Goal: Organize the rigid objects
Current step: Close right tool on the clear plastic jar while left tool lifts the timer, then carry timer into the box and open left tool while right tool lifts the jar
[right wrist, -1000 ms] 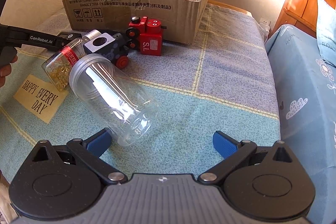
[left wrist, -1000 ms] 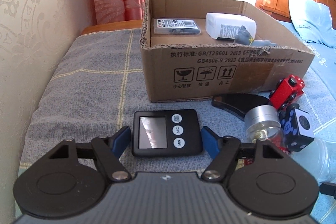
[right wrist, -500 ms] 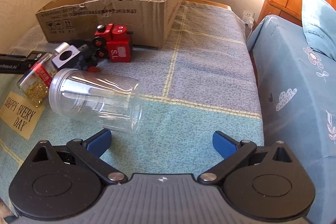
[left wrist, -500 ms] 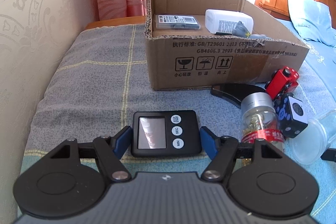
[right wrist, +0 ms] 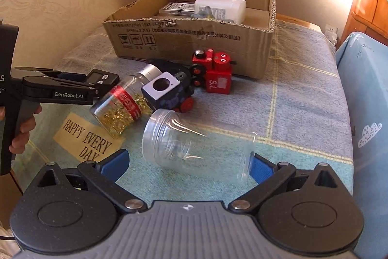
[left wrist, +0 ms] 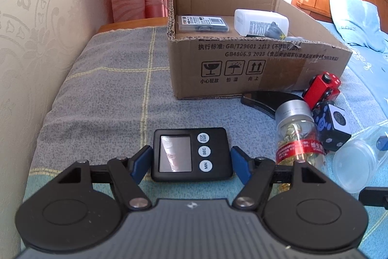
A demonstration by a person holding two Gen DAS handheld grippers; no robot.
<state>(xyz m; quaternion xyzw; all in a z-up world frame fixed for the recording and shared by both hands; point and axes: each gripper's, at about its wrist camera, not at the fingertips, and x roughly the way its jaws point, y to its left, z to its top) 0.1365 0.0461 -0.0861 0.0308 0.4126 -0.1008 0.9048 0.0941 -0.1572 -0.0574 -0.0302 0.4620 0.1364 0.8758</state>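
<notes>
My left gripper is shut on a black digital timer, its blue pads pressing both short sides; the right wrist view shows that left gripper holding the timer just above the blanket. My right gripper stands open and wide. A clear plastic jar lies on its side between and just ahead of its fingers, untouched, mouth to the left. A cardboard box behind holds a white bottle and a black case.
Between jar and box lie a capsule bottle with red label, a black-and-white cube, a red toy train and a black curved piece. A wall runs along the left, and a blue bed lies on the right.
The right gripper has swung toward the jar, which now lies between its fingers instead of off to the left. The left gripper has kept the timer and barely moved.
</notes>
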